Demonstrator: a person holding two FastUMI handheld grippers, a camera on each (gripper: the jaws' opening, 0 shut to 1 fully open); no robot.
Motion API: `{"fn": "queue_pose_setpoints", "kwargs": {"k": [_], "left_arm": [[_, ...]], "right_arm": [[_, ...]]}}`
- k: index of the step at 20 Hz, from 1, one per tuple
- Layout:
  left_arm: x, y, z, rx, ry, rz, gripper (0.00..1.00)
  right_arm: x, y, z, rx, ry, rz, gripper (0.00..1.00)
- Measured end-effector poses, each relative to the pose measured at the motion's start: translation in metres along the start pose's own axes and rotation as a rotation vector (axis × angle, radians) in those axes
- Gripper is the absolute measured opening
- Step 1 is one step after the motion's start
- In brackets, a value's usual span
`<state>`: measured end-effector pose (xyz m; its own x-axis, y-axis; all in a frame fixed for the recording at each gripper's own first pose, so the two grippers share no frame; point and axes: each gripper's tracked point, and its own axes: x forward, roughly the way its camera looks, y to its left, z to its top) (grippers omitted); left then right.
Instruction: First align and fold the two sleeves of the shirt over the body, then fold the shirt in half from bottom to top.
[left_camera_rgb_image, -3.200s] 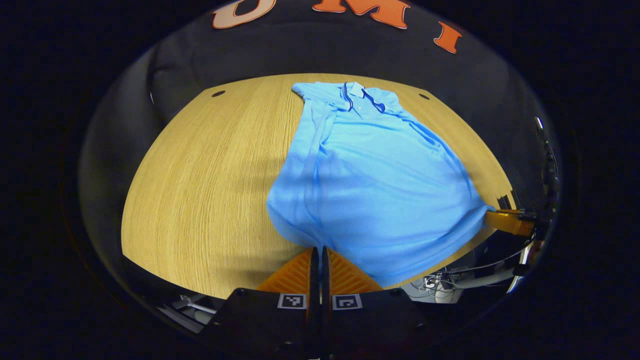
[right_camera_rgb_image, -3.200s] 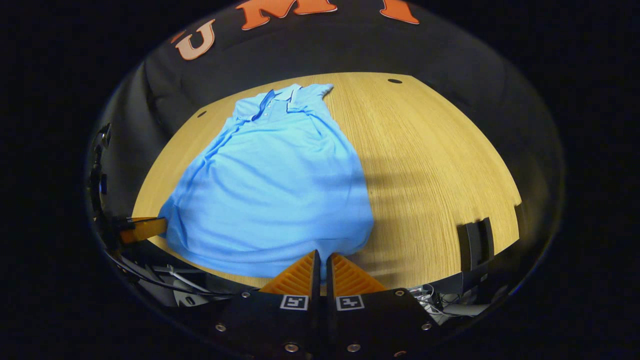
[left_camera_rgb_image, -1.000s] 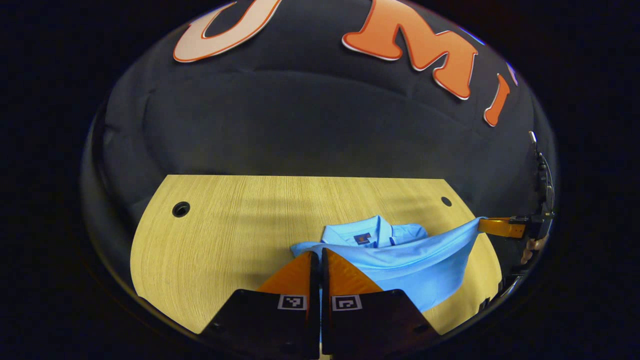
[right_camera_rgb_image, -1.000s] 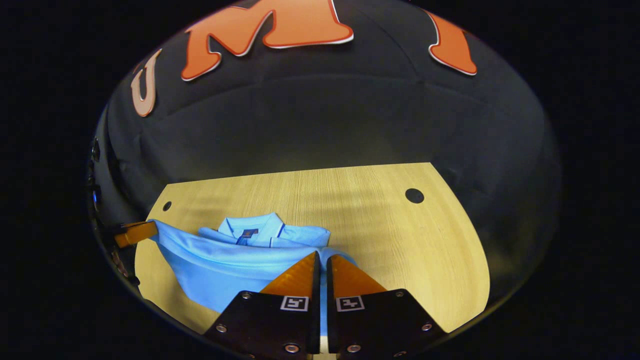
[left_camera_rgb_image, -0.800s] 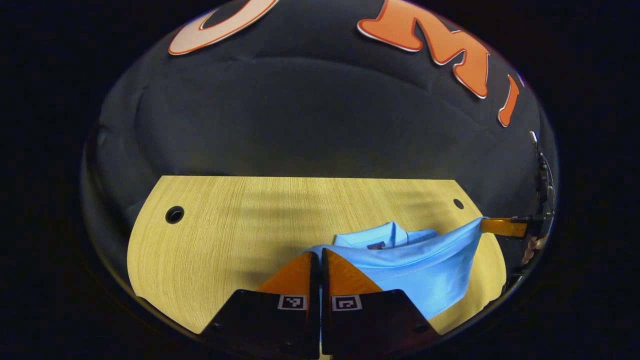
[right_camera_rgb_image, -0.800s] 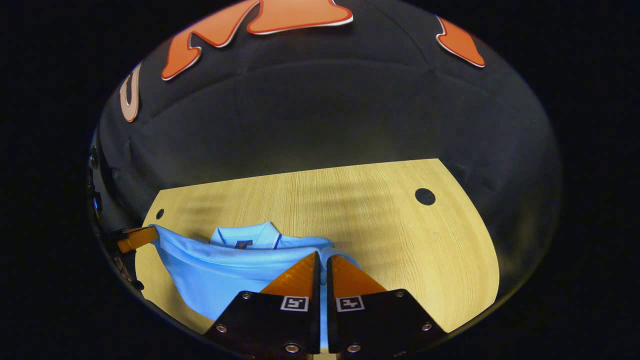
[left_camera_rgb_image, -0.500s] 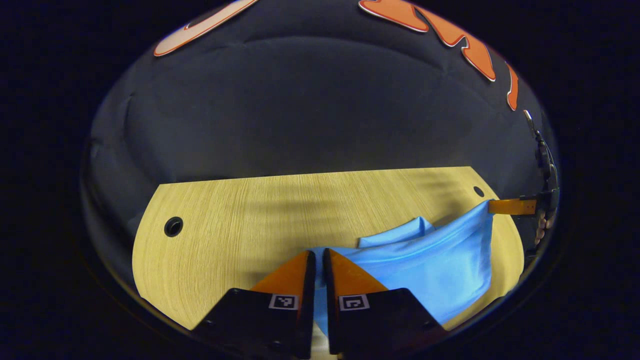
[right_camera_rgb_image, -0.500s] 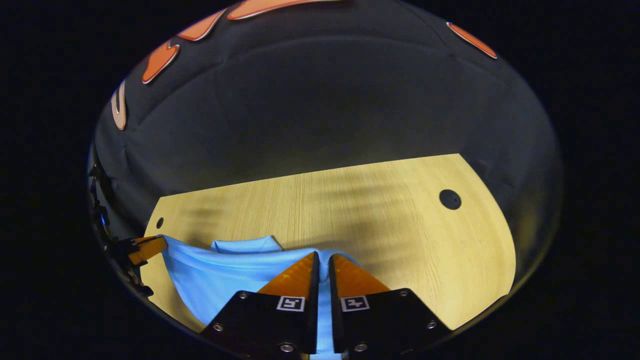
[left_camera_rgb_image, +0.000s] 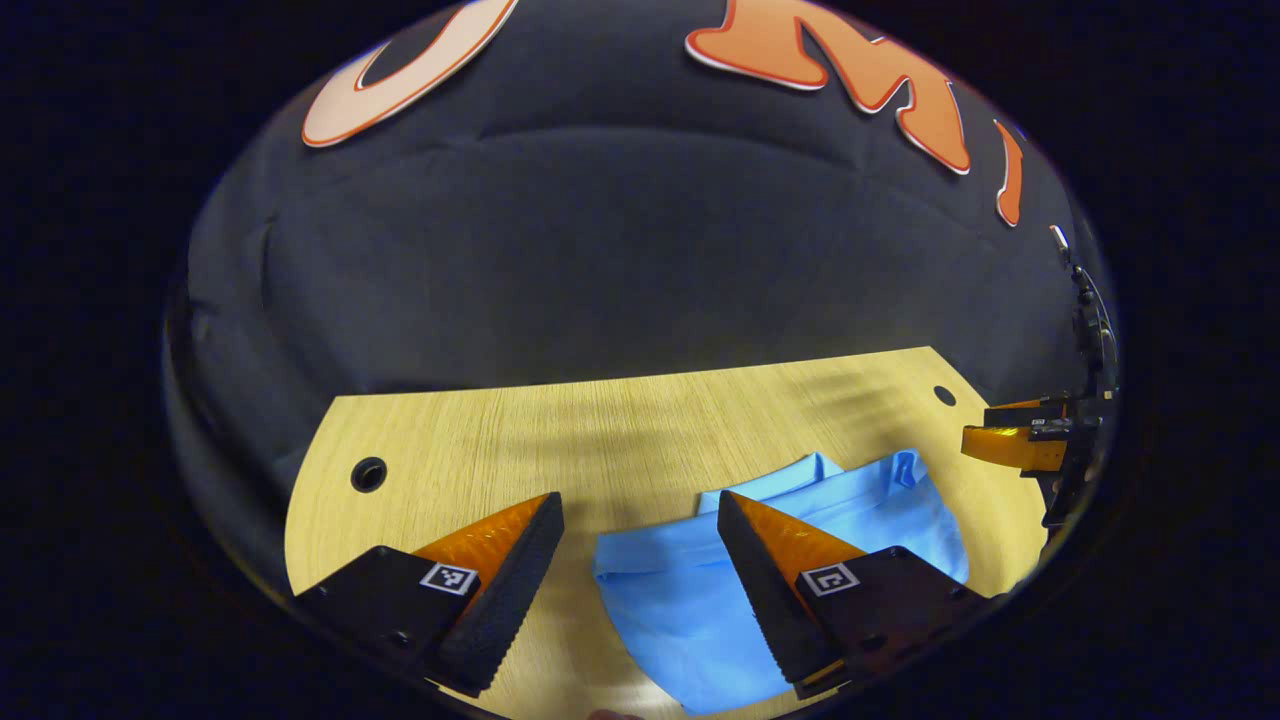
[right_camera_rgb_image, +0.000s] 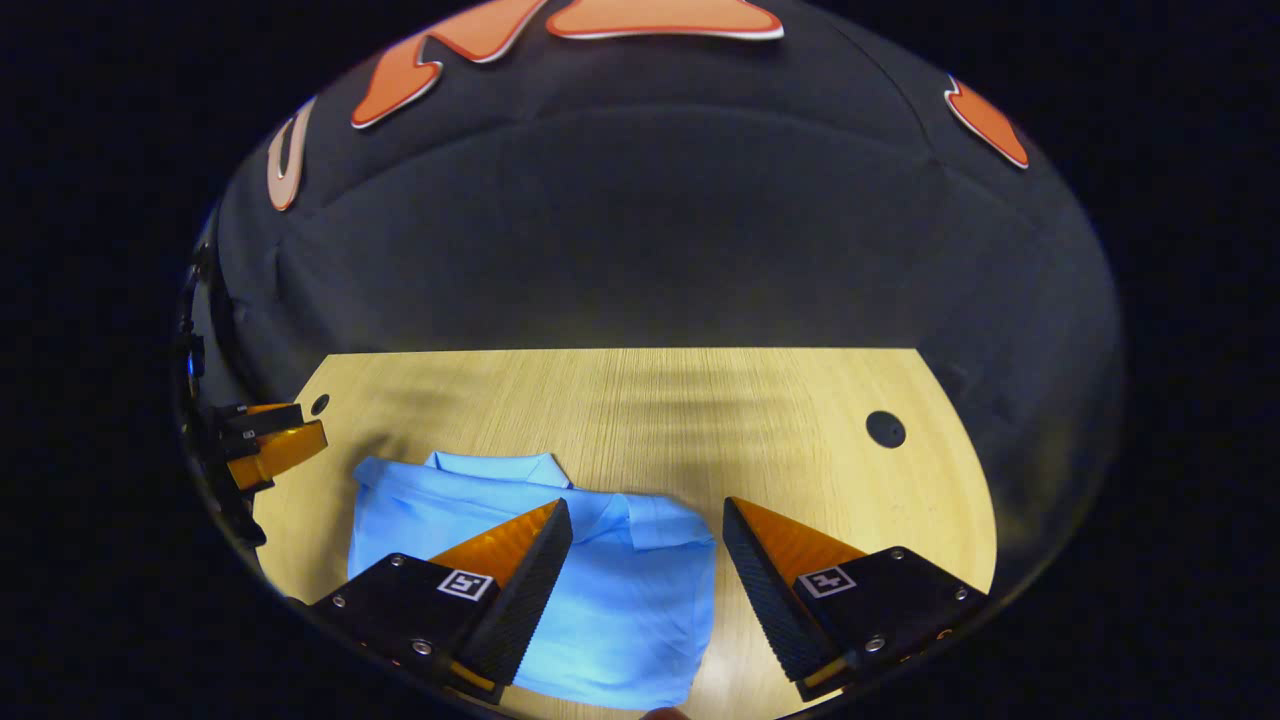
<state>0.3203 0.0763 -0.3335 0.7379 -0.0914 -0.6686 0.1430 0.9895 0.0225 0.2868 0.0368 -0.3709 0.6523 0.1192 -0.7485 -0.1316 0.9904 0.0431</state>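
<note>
Soft, light, limp shirt (left_camera_rgb_image: 700, 600), likely to slump and crease; best pinched at a doubled edge or corner, not mid-panel. Folded in half on the counter (left_camera_rgb_image: 480, 440), collar (right_camera_rgb_image: 495, 465) peeking past its far edge, just below and ahead of the left gripper (left_camera_rgb_image: 640, 515). Both the left and the right gripper (right_camera_rgb_image: 648, 520) spread wide, grasping nothing, the 2 near corners between their fingers.

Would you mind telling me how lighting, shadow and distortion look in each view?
Left gripper view: fisheye curves the table edge; soft striped shadows cross the wood; shirt evenly lit. Right gripper view: same bowing, and a bright patch on the shirt near the bottom.
</note>
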Motion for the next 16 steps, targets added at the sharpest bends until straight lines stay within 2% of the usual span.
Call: {"fn": "queue_pose_setpoints", "kwargs": {"k": [4, 7, 10, 13, 16], "left_arm": [[-0.048, -0.021, 0.013, 0.034, -0.062, 0.013, 1.0], [-0.088, -0.03, 0.018, 0.11, -0.123, 0.061, 1.0], [-0.129, -0.049, 0.018, 0.115, -0.178, 0.078, 1.0], [-0.182, -0.063, 0.016, 0.099, -0.243, 0.08, 1.0], [-0.23, -0.085, 0.03, 0.136, -0.383, 0.077, 1.0]], "right_arm": [[-0.024, -0.007, 0.012, -0.04, -0.08, -0.013, 0.96], [-0.047, -0.023, 0.01, -0.083, -0.143, -0.051, 0.97], [-0.076, -0.033, 0.006, -0.108, -0.186, -0.062, 0.96], [-0.117, -0.031, 0.003, -0.086, -0.248, -0.046, 0.96], [-0.167, -0.036, -0.005, -0.089, -0.328, -0.033, 0.96]]}}
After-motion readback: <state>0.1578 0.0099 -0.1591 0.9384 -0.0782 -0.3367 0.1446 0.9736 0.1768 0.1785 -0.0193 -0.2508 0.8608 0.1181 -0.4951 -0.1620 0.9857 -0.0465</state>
